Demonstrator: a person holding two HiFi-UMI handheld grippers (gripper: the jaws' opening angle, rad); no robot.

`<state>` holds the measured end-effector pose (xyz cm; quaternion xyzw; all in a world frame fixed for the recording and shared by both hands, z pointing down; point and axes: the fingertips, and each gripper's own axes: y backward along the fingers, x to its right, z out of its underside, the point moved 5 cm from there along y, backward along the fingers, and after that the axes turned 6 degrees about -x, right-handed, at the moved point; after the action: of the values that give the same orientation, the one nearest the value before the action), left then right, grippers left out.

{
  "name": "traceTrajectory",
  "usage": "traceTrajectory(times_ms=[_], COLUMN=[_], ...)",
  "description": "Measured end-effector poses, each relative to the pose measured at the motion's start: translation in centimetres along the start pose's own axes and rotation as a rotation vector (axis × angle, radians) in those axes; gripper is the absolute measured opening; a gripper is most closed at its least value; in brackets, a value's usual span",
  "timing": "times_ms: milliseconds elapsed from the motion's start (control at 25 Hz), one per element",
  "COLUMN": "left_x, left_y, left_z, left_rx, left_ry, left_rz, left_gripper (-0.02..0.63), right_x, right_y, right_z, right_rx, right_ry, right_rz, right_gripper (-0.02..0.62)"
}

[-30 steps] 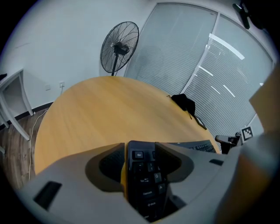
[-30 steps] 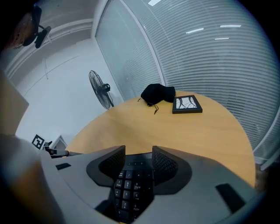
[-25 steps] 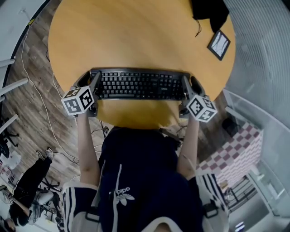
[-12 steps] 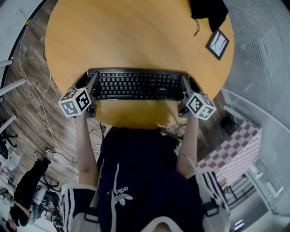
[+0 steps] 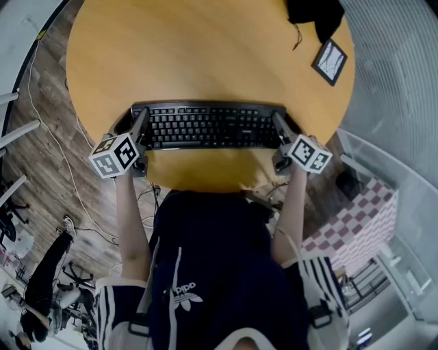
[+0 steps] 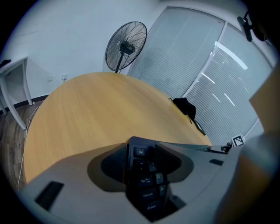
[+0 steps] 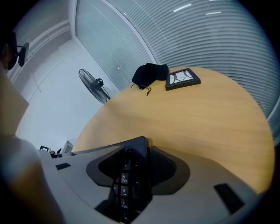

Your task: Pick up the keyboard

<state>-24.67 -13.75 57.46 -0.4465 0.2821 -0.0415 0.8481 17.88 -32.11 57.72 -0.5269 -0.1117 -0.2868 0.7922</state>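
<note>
Round and pale wood, the desk [image 5: 205, 55] fills the upper part of the head view, with dark plank floor [image 5: 41, 137] to its left. A black keyboard [image 5: 209, 127] lies crosswise over the near part of the desk, its long side parallel to the person's chest, just inside the near rim. The left gripper [image 5: 139, 123] is at the keyboard's left end and the right gripper [image 5: 280, 124] at its right end, each reaching forward from an outstretched forearm.

In the left gripper view the jaws are clamped on the end with the Esc key, one jaw above the keys and one beneath. In the right gripper view the jaws are clamped in the same way on the number-pad end. Whether the keyboard rests on the desk or hangs just clear of it cannot be told.

At the far right of the desk, well apart from the keyboard, lie a black cloth [image 5: 315, 17] and a small framed card [image 5: 330, 61]. A standing fan [image 6: 126, 46] is beyond the desk, beside window blinds [image 7: 197, 30].
</note>
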Motion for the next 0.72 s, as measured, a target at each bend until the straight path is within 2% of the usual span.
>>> traceTrajectory(times_ms=[240,480,720], left_x=[0.2,0.3,1.2], left_y=[0.0,0.7,2.9], left_z=[-0.1,-0.5,-1.9], left_rx=[-0.003,0.018,0.115], left_ry=[-0.013,-0.041,-0.069], left_rz=[-0.012,-0.003,0.056], left_gripper=[0.196,0.196,0.196], right_x=[-0.1,-0.8,-3.2], right_y=[0.4,1.0,3.7], right_z=[0.1,-0.1,-2.4], right_rx=[0.013,0.028,0.164], right_ry=[0.021,0.049,0.146], right_rz=[0.038,0.032,-0.005], right_gripper=[0.175,0.175,0.175])
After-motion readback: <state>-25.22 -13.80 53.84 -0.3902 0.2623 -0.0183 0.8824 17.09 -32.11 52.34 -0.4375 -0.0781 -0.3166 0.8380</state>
